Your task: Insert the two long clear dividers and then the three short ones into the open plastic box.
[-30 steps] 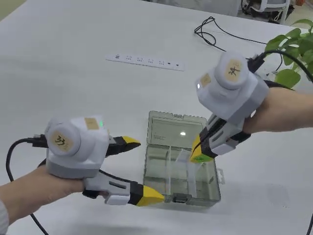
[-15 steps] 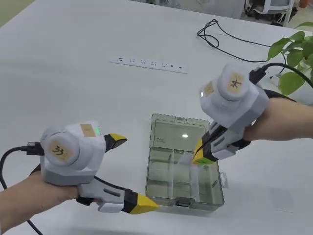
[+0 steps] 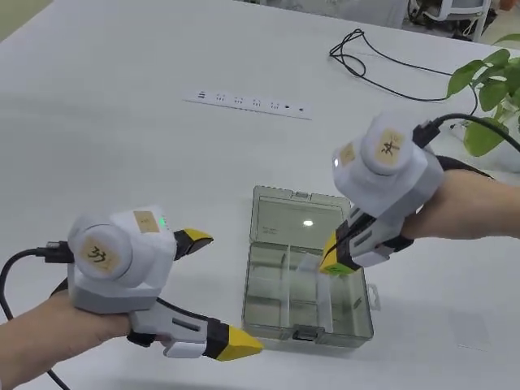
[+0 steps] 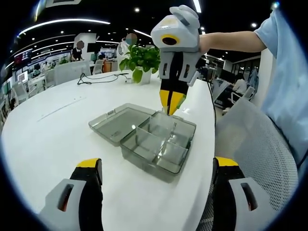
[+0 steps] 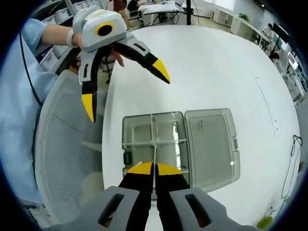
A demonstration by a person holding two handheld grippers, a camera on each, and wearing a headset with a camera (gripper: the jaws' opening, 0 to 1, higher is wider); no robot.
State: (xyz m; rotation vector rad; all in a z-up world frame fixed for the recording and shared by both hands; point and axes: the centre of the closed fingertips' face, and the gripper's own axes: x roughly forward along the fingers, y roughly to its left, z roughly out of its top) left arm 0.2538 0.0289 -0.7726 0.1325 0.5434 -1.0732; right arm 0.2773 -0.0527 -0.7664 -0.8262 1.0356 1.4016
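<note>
The right tongs (image 3: 333, 264) are pinched almost shut on a clear divider (image 3: 322, 288), which reaches down into the right half of the open plastic box (image 3: 264, 302) on the white tabletop (image 3: 114, 122). The left tongs (image 3: 221, 291) are spread wide and empty, just left of the box.
</note>
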